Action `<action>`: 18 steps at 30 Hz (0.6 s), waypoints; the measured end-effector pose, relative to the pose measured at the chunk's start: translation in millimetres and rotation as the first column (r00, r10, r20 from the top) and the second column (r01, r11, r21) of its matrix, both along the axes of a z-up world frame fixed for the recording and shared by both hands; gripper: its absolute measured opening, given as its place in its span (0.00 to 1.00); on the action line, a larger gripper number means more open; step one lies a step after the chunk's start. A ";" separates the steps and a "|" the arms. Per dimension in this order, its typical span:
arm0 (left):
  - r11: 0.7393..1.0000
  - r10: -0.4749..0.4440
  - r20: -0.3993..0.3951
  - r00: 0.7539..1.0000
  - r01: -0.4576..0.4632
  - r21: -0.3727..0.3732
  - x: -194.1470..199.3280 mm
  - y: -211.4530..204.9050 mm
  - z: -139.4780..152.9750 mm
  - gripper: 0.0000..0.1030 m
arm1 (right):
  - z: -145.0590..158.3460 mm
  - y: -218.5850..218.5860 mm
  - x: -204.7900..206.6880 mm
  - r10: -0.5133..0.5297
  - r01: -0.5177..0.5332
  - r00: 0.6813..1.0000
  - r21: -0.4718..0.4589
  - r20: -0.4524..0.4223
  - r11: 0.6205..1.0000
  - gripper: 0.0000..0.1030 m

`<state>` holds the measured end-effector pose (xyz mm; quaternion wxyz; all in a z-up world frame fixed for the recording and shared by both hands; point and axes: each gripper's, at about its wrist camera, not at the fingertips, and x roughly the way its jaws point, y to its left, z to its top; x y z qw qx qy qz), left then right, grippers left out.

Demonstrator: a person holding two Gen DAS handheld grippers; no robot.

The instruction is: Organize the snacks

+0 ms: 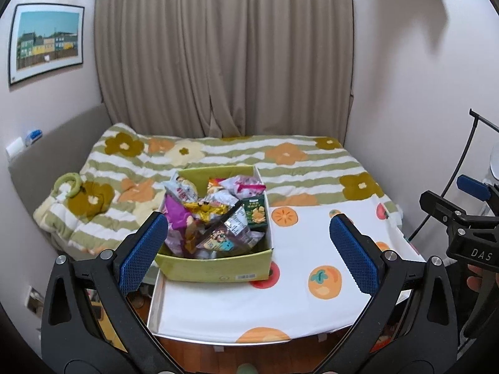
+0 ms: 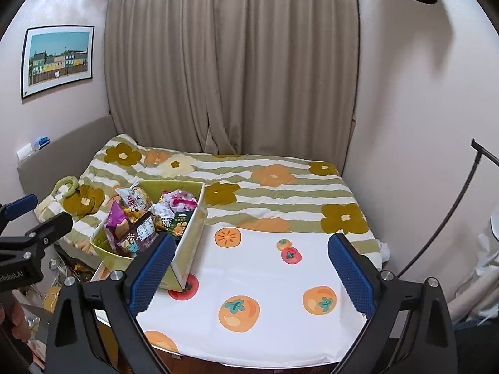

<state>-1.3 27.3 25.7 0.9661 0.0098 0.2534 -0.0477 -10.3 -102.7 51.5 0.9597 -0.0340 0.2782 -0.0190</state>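
Observation:
A yellow-green cardboard box [image 1: 215,268] full of mixed snack packets [image 1: 215,215] stands on the left part of a white table cover with persimmon prints [image 1: 312,243]. A green snack carton [image 1: 255,213] leans at the box's right wall. My left gripper [image 1: 249,249] is open and empty, held above the near side of the box. My right gripper [image 2: 252,268] is open and empty, over the table to the right of the box [image 2: 184,249]. The snacks show in the right wrist view [image 2: 146,215]. The right gripper shows at the right edge of the left wrist view [image 1: 461,215].
A bed with a green-striped flower blanket [image 1: 218,155] lies behind the table. A green ring toy [image 1: 70,184] rests on it at the left. Beige curtains [image 1: 224,53] hang behind. A black lamp stand [image 2: 452,215] curves at the right. Clutter lies on the floor at the left [image 2: 62,280].

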 end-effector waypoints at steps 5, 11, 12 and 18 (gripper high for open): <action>1.000 -0.003 0.004 1.000 0.003 0.009 -0.7 -8.0 0.4 1.00 | -2.1 -8.8 -5.0 -0.017 0.017 1.000 0.000 0.005 1.000 0.95; 1.000 -0.003 0.015 1.000 0.003 0.007 1.3 -10.9 2.0 1.00 | -2.8 -15.8 -4.8 -0.029 0.029 1.000 0.012 0.008 1.000 0.95; 1.000 -0.004 0.015 1.000 0.004 0.007 1.7 -11.3 2.3 1.00 | -2.9 -16.1 -4.5 -0.030 0.030 1.000 0.012 0.008 0.999 0.95; 1.000 0.002 0.017 1.000 -0.002 0.008 4.1 -11.9 2.1 1.00 | -3.6 -17.6 -4.5 -0.030 0.030 1.000 0.015 0.007 0.999 0.95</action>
